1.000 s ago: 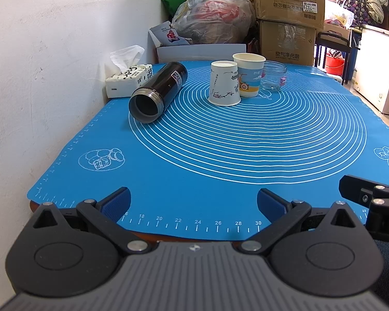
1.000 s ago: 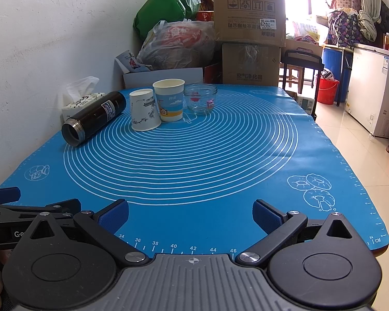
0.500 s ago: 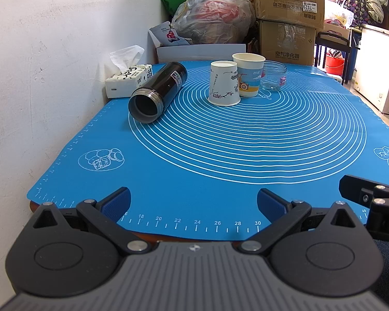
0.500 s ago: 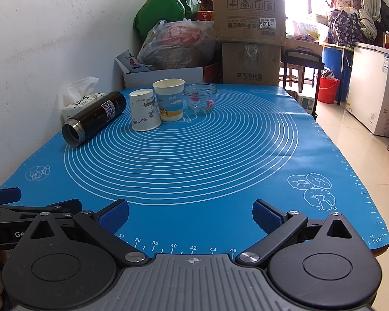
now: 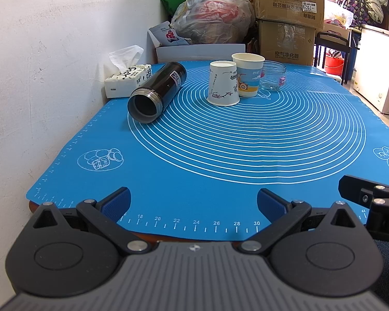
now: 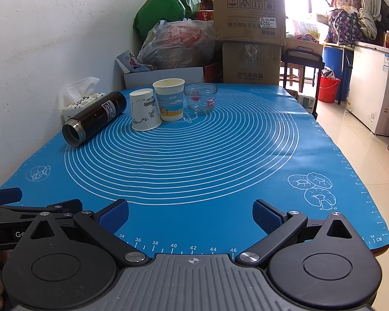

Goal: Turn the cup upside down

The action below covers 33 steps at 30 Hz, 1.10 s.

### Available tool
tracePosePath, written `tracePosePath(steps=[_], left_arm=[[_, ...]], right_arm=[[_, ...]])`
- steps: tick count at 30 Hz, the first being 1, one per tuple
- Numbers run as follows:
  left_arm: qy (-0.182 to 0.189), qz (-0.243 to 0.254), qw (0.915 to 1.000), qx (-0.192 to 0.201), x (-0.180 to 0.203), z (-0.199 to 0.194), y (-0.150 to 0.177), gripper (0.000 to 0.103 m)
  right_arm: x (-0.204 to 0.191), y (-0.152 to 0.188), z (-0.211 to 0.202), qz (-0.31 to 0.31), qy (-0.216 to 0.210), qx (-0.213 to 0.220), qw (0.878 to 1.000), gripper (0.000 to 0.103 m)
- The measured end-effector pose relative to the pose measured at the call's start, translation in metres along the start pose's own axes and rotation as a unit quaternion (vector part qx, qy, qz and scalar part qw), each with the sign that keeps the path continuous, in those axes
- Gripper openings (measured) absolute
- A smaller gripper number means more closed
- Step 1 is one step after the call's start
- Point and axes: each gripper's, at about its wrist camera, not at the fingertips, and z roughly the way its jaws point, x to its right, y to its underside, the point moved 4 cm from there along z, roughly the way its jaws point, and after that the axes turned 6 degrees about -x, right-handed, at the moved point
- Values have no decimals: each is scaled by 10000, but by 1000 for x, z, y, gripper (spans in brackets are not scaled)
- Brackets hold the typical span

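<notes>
Both hand-held grippers — left (image 5: 193,202) and right (image 6: 190,213) — are spread wide, grasping nothing. An upright blue-banded paper cup (image 6: 169,99) stands far back on the blue ruler-marked mat (image 6: 220,171), below a cardboard box (image 6: 249,7) labelled "7029".

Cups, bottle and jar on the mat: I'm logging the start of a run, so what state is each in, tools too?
White cup: upside down, wide rim on the blue mat.
Yellow-and-blue cup: upright, open end up.
Black bottle: lying on its side, no cap on its mouth.
Glass jar: upright, no lid.
Left tool: open, holding nothing.
Right tool: open, holding nothing.
</notes>
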Motion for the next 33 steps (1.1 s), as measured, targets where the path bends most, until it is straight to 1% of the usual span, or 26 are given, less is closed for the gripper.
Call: tracePosePath(steps=[19,23,26,28,30,33], left_arm=[[89,-89,9999,-15,4,-1,-1,102],[43,-100,9999,-10,3,-1,-2,102],[188,-109,9997,-72,0,3,-10,102],[202,-185,9996,-98,-4,8,-18,102],[191,-231,9996,-10,-7,12,-27,102],[138,-214,9995,166,-13,17,-45,102]], right_arm=[[-2,1,0,-21,27,-29,10000,103],[-1,-1,0,-4,16,-75,10000,103],[2,-6,0,57,-58,-78,9999,103],[3,-11,0,56,-64,-48,10000,103],[3,-18,2,48,-67,-22,10000,103],[2,-28,10,77,-196,-64,9998,103]])
